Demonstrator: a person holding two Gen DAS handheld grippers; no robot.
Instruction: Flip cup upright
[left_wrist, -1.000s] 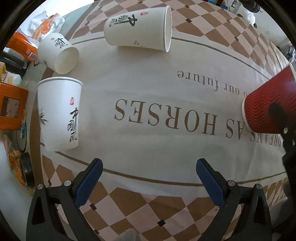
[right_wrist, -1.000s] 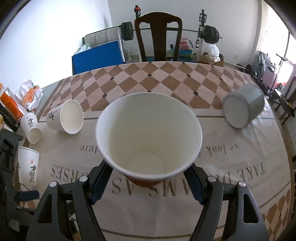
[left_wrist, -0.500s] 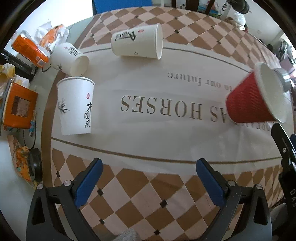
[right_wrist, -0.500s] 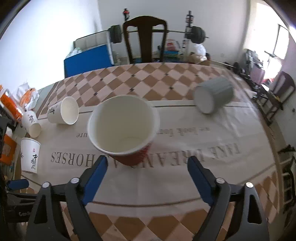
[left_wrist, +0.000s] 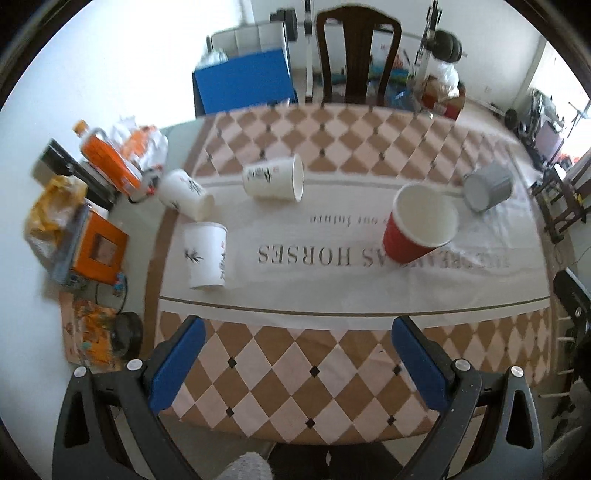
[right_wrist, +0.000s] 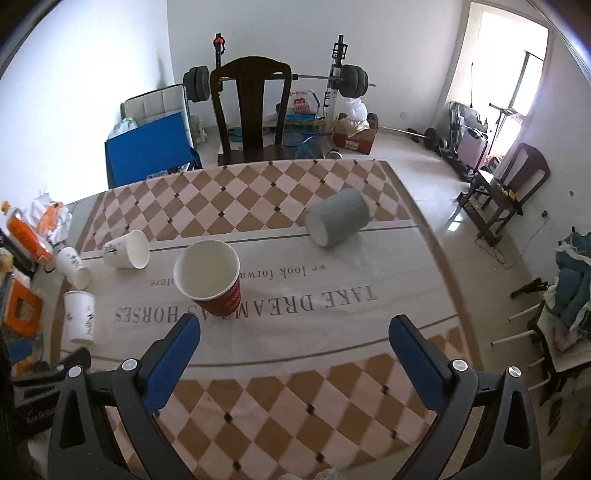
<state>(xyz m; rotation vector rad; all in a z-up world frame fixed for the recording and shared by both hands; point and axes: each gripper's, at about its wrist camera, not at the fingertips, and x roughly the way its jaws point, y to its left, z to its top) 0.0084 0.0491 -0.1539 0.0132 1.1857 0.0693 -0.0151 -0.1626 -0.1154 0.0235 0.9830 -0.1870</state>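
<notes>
The red ribbed cup (right_wrist: 210, 280) stands upright on the tablecloth, mouth up, white inside; it also shows in the left wrist view (left_wrist: 417, 225). My right gripper (right_wrist: 293, 363) is open and empty, well back from the cup over the near edge of the table. My left gripper (left_wrist: 295, 363) is open and empty, also back over the near edge. A grey cup (right_wrist: 338, 221) lies on its side at the right, seen too in the left wrist view (left_wrist: 487, 186). Two white printed cups (left_wrist: 275, 179) (left_wrist: 186, 194) lie on their sides; a third (left_wrist: 205, 256) stands upright.
The checkered tablecloth (right_wrist: 258, 398) with large lettering covers the table. Orange boxes and bags (left_wrist: 99, 206) crowd the left edge. A dark wooden chair (right_wrist: 251, 110) stands at the far side, with a blue box (right_wrist: 147, 151) and weights behind. A small side table (right_wrist: 498, 199) stands to the right.
My right gripper opened off the red cup and drew back; the cup now stands free on the table. Both grippers have pulled back and up, so the table looks farther away.
</notes>
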